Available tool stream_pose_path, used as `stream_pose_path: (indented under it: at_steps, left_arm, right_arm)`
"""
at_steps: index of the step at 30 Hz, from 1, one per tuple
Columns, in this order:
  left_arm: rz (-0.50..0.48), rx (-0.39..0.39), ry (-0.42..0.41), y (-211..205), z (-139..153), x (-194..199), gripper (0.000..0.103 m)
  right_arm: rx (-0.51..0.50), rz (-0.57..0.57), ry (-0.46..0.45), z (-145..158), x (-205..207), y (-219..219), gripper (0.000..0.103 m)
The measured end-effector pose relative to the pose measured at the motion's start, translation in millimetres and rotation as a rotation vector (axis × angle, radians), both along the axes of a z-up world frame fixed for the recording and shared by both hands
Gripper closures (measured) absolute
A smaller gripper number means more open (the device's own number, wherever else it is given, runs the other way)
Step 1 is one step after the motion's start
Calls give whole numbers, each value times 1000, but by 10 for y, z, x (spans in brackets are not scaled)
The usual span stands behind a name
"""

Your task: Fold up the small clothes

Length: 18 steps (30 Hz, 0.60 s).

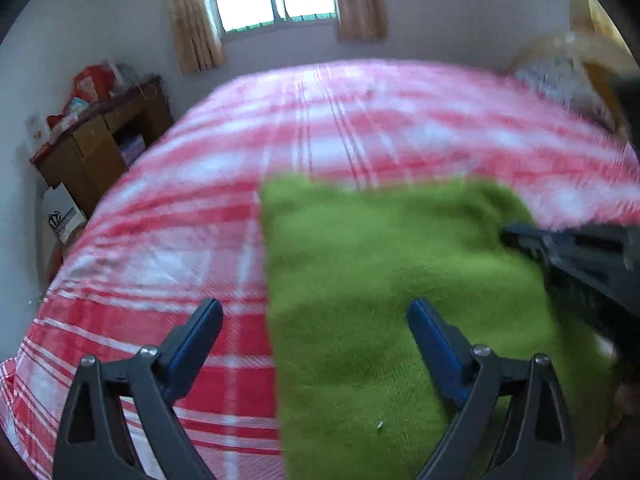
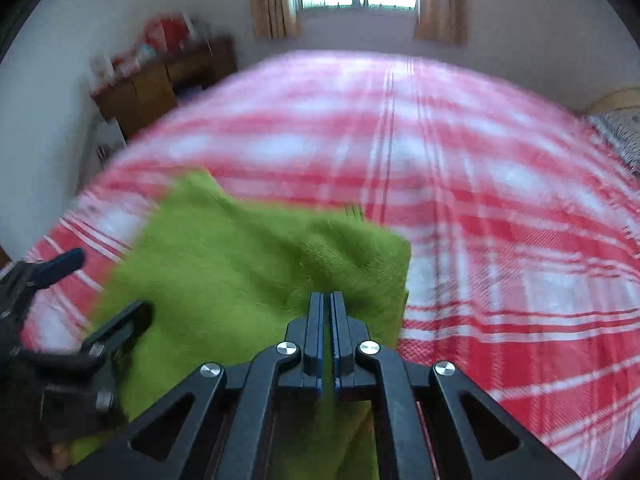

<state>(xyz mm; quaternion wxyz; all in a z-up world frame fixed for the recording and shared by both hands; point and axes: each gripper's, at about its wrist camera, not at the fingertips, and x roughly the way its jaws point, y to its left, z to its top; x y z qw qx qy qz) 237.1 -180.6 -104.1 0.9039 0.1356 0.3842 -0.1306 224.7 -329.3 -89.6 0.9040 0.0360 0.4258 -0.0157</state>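
Right gripper [image 2: 327,300] fingers clenched on the green cloth [image 2: 240,264] — left gripper [image 1: 314,312] fingers released above it

Left gripper [image 1: 314,308]: matte black linkage arms with triangular cutouts, round silver screw heads at pivots, blue finger pads [image 1: 434,344] on inner faces, tips tapered. Right gripper [image 2: 329,296]: same build, black forked arms, four silver screw heads across pivots, dark blue ribbed pads [image 2: 316,320] with toothed inner edges. Black plastic body blocks behind fingers. In right wrist view, left gripper [image 2: 108,280] blurred at frame edge, black with one blue tip.
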Motion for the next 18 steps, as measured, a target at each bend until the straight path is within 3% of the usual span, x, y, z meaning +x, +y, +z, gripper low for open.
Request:
stream_pose_path:
  at_steps: [1, 10, 15, 18]
  left_arm:
    - [4, -26, -11, 22, 6, -16, 6]
    - [22, -71, 59, 90, -43, 81, 0]
    - [21, -35, 31, 44, -17, 48, 0]
    - [21, -22, 23, 38, -9, 58, 0]
  right_arm:
    - [-4, 8, -51, -2, 29, -27, 100]
    - [-166, 42, -41, -86, 324, 31, 101]
    - [-5, 31, -66, -94, 298, -201, 101]
    - [9, 29, -68, -98, 300, -198, 101]
